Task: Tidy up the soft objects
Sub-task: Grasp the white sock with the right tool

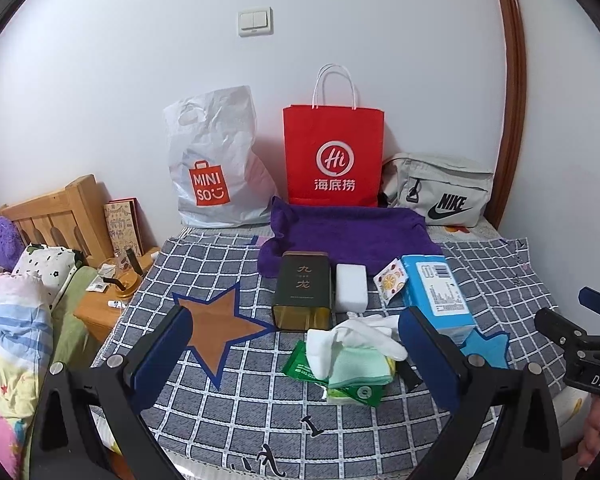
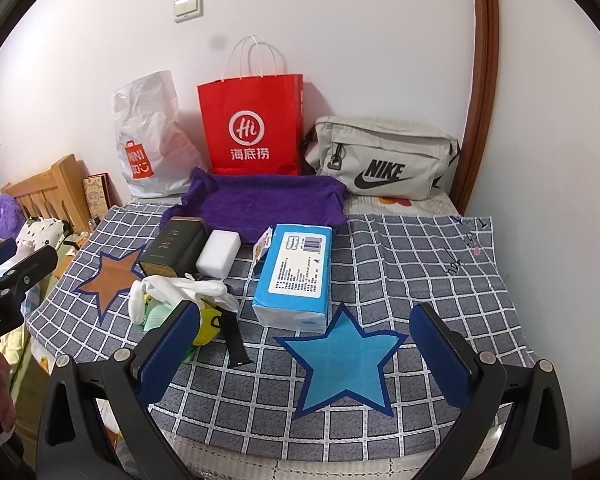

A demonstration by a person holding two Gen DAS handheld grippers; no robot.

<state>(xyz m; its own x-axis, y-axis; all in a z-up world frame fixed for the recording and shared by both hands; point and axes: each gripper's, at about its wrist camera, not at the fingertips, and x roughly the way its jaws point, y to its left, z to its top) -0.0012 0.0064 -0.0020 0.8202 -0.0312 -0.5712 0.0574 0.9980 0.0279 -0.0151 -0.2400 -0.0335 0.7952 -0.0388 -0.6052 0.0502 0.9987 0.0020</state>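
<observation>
Nothing appears sorted yet. Both tools are hovering with jaws spread wide and holding nothing: the left hand-held gripper (image 1: 296, 360) is pointing at the heap of soft things, the right hand-held gripper (image 2: 306, 356) is hanging over the blue star (image 2: 342, 364). Just beyond, at 12 o'clock from the left one, the white gloves (image 1: 360, 332) are lying on folded cloths (image 1: 356, 372). The tissue pack (image 1: 436, 288), sponge (image 1: 352, 286) and tin (image 1: 304, 292) are sitting farther on, at 1 to 12 o'clock. The purple towel (image 1: 348, 236) is lying behind them, with the bags against the wall; everything is waiting to be gathered.
</observation>
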